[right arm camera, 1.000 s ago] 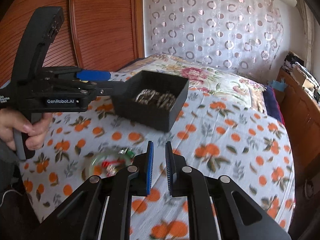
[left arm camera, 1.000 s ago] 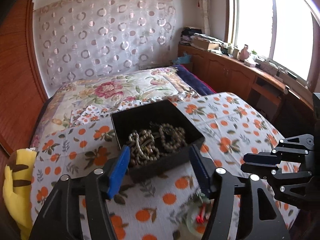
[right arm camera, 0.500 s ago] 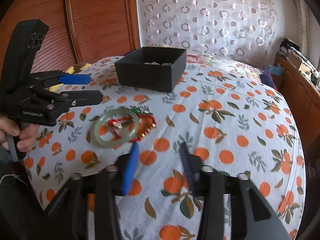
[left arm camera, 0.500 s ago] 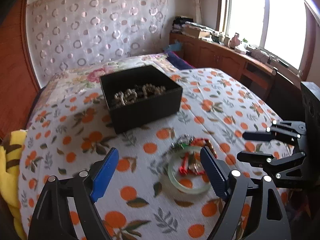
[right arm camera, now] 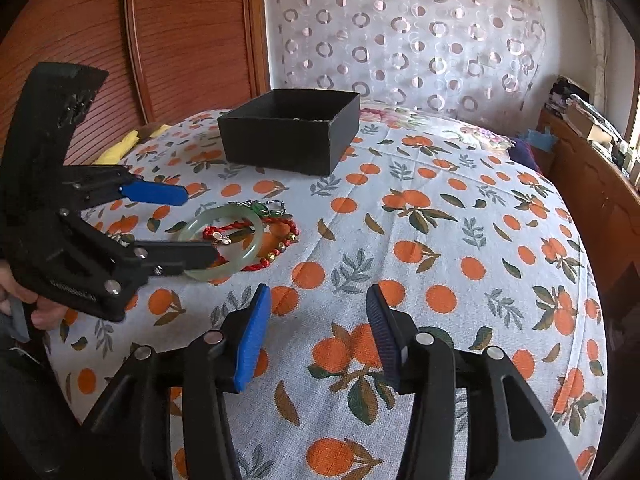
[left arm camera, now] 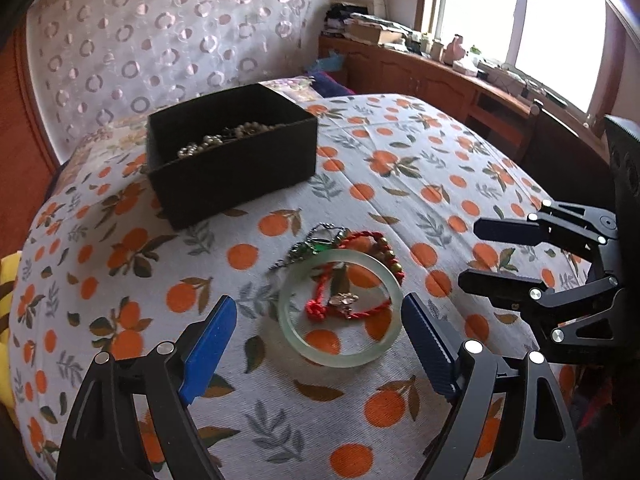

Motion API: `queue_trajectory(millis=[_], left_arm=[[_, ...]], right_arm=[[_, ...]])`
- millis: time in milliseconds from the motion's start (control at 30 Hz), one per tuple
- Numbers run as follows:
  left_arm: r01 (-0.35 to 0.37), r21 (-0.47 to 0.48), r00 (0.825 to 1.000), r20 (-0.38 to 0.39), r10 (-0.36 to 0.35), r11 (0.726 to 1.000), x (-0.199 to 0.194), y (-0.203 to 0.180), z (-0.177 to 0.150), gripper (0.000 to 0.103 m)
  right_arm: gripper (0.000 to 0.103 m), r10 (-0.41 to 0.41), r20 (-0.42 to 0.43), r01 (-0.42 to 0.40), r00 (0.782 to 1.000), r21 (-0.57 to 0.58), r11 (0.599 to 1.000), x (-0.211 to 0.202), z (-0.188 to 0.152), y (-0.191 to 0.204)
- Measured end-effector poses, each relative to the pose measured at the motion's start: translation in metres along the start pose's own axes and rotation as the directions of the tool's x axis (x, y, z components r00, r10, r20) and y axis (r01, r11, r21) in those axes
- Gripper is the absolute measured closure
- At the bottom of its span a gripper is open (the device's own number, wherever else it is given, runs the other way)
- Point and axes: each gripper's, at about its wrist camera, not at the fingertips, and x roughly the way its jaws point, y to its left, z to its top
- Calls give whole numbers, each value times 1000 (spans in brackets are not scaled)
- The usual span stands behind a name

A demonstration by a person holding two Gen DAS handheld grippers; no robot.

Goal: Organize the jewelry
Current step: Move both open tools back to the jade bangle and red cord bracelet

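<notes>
My left claw (left arm camera: 316, 344) gapes wide, empty, hovering near the jade bangle (left arm camera: 340, 307) on the orange-print bedspread (left arm camera: 400, 184). Right claw (right arm camera: 316, 332) also spread, empty. Red cord bracelet (left arm camera: 360, 276) overlaps bangle. Black box (left arm camera: 232, 152) beyond, holding beads.

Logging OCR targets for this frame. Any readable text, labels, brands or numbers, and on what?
None can be read.
Left gripper body: a line of pale lettering low on its side, too blurred to read.
Black box, jade bangle, orange-print cloth: no text.
Boxes and papers on the far cabinet: too small to tell.
</notes>
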Motion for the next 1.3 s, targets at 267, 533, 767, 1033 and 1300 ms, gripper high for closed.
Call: queue_trajectory(millis=[267, 533, 767, 1033, 1300], left_arm=[[-11, 19, 999, -31, 12, 1000, 13, -8, -1, 22], [-57, 38, 998, -35, 58, 998, 17, -13, 0, 21], [-48, 37, 999, -1, 48, 998, 7, -17, -3, 34], [-60, 1, 996, 73, 59, 998, -28, -11, -19, 34], [-70, -87, 987, 136, 82, 994, -56, 11, -26, 34]], right_arm=[[51, 15, 10, -16, 1000, 43, 999, -3, -1, -7], [51, 22, 12, -22, 1000, 52, 998, -3, 1, -10], [51, 25, 10, -26, 1000, 62, 998, -1, -1, -9], [51, 28, 5, -28, 1000, 59, 998, 0, -1, -10], [51, 29, -11, -29, 1000, 40, 999, 4, -1, -6]])
